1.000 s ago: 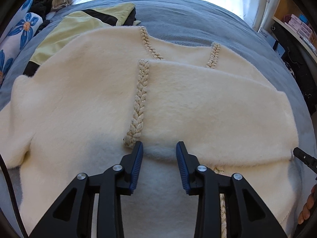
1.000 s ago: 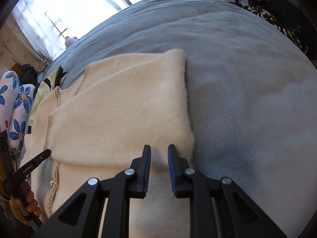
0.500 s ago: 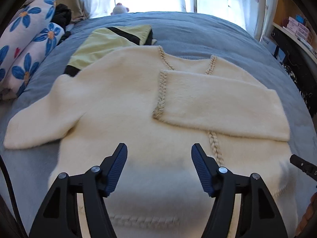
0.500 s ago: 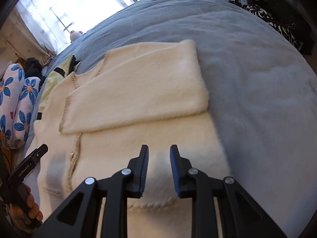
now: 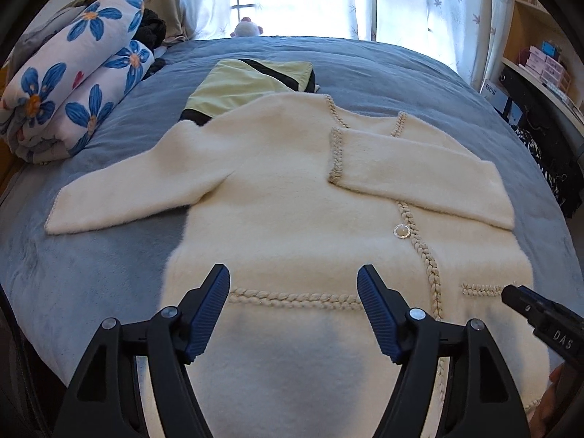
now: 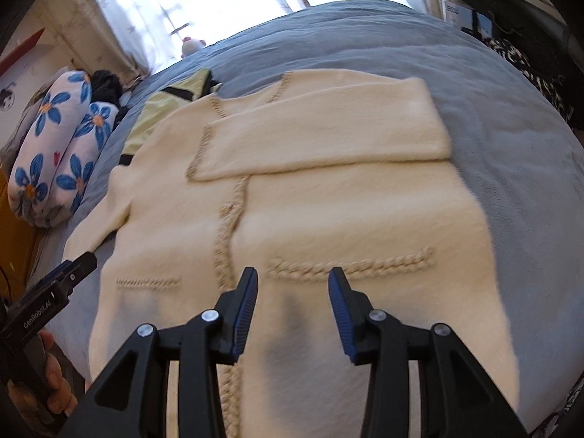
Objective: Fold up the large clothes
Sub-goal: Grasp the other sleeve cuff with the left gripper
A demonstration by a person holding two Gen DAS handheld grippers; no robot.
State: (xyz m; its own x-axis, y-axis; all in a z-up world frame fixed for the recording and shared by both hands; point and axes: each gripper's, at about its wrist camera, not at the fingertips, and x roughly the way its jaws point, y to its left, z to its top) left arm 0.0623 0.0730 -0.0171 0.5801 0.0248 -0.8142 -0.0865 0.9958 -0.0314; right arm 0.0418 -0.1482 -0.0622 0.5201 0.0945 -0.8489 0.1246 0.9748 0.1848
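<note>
A cream fuzzy cardigan with braided trim lies flat on the blue bed. One sleeve is folded across the chest; the other sleeve still stretches out to the left. My left gripper hovers above the lower hem, its jaws opening with nothing between them. My right gripper hangs over the pocket braid on the cardigan, jaws opening too and empty. The right gripper's tip shows at the left wrist view's right edge, and the left gripper's tip at the right wrist view's left edge.
A folded yellow-and-black garment lies beyond the cardigan's collar. A rolled flowered quilt sits at the bed's left side, dark clothes behind it. A small plush toy stands by the window. Shelves and dark items line the right side.
Both grippers have let go of the folded sleeve, opened wider, and pulled back and up toward the hem. The sleeve stays folded across the chest.
</note>
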